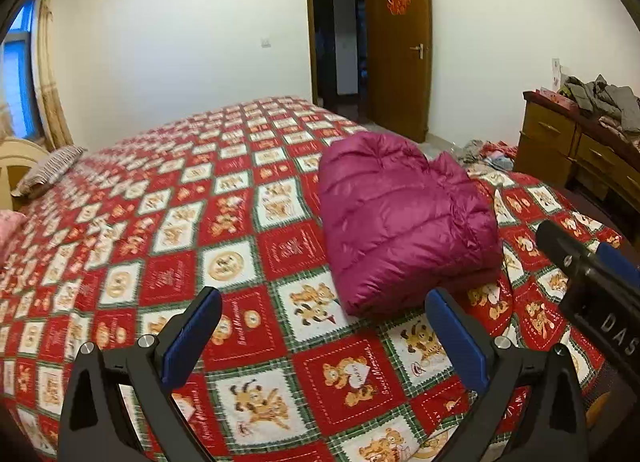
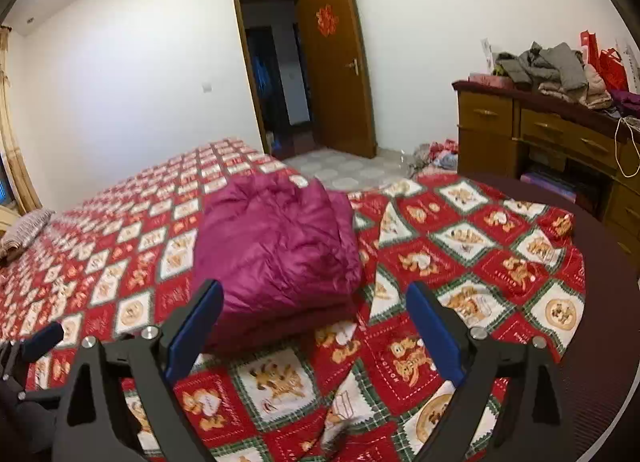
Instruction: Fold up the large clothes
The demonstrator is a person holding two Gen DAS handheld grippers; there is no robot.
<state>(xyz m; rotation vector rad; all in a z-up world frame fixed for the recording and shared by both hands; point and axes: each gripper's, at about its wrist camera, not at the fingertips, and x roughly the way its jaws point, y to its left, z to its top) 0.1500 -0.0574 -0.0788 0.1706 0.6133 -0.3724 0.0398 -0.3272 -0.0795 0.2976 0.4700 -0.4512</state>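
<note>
A magenta puffer jacket lies folded into a thick bundle on the red patterned bedspread. It also shows in the right wrist view. My left gripper is open and empty, held above the bedspread just short of the jacket's near edge. My right gripper is open and empty, with the jacket's near edge just beyond its fingertips. The right gripper's body shows at the right of the left wrist view.
A wooden dresser piled with clothes stands at the right. Loose clothes lie on the floor by the open door. A pillow lies at the bed's far left.
</note>
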